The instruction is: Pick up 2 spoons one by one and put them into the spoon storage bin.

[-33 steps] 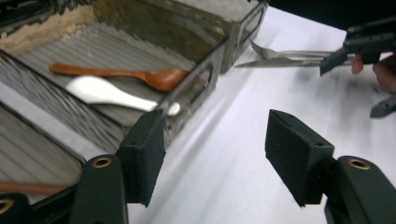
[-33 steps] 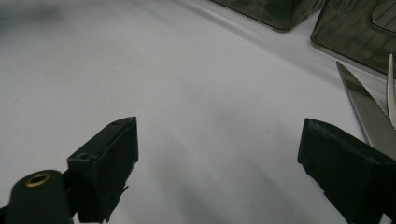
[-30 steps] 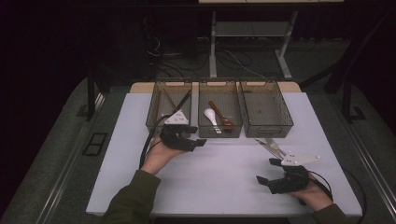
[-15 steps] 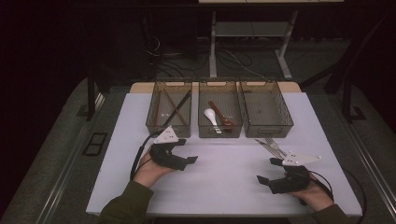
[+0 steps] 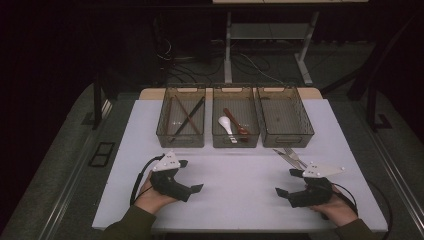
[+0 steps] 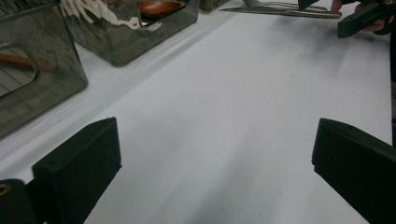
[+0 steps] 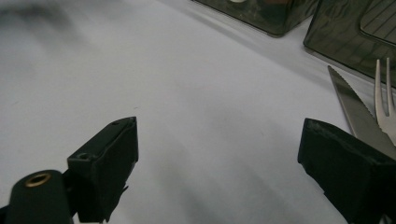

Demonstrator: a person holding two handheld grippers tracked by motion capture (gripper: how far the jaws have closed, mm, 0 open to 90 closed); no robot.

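On the white tabletop (image 5: 240, 185), a thin, stiff, slippery steel knife (image 5: 283, 157) and fork (image 5: 296, 156) lay at twelve o'clock of the spread, empty right gripper (image 5: 290, 182), likely best pinched mid-handle; the left gripper (image 5: 191, 176) had just been opening, empty.

A steel knife (image 5: 281, 156) and a steel fork (image 5: 294, 156) lie flat on the white desk (image 5: 240, 175), right of centre in the high view, just below the front edge of the rightmost of three smoky clear bins. They lie close beside each other, and whether they overlap cannot be told. In the right gripper view they sit at the right edge of the frame: the knife (image 7: 352, 109) shows a serrated blade tapering to a point toward the upper frame, and the fork (image 7: 385, 105) lies just to its right, tines pointing the same way. In the left gripper view both stretch as a thin silver strip (image 6: 280, 9) along the top edge.
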